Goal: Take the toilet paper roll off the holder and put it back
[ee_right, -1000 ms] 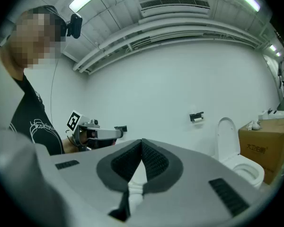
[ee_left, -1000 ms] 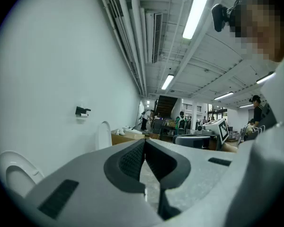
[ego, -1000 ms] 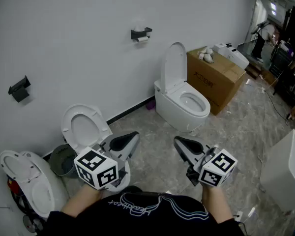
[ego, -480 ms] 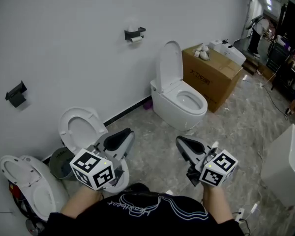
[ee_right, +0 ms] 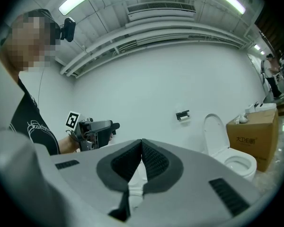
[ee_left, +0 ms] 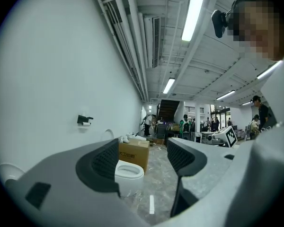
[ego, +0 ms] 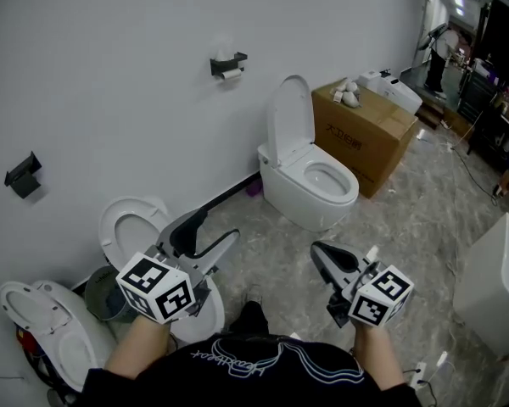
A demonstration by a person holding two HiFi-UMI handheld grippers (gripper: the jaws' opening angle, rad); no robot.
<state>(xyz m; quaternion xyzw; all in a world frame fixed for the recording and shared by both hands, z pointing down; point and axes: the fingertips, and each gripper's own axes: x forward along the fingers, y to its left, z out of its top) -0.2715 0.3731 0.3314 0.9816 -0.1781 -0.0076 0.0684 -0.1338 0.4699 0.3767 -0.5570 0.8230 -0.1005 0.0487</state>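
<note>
Left gripper [ee_left: 142, 151] released, jaws wide apart and just been opening, nothing between them (only the far white toilet [ee_left: 130, 174] and the floor [ee_left: 155, 178] show through the gap). Right gripper [ee_right: 142, 148] clenched, pads pressed together at the tips, nothing gripped. Both are held level in front of the person's chest, left one at the left of the head view and right one at the right, well apart from each other, each with its marker cube nearest the body. Toilet paper roll [ego: 232, 74] sits on the black holder [ego: 227, 60] high on the white wall [ego: 110, 75], well apart from both grippers, neither touching it. Below and right of the holder the toilet stands against the wall with its lid up. Just beside it on the right is a brown cardboard box [ego: 369, 134] with small white things on top. A second holder [ego: 23, 175], also black, is on the wall far to the left, can't tell if it carries a roll. Under the left gripper is another toilet bowl [ego: 134, 227] with its seat raised, a dark bin [ego: 109, 282] just beside it, and one more white seat [ego: 34, 308] at the left edge. Floor is grey marbled tile. Person wears a black shirt [ego: 246, 367] with a line print.
</note>
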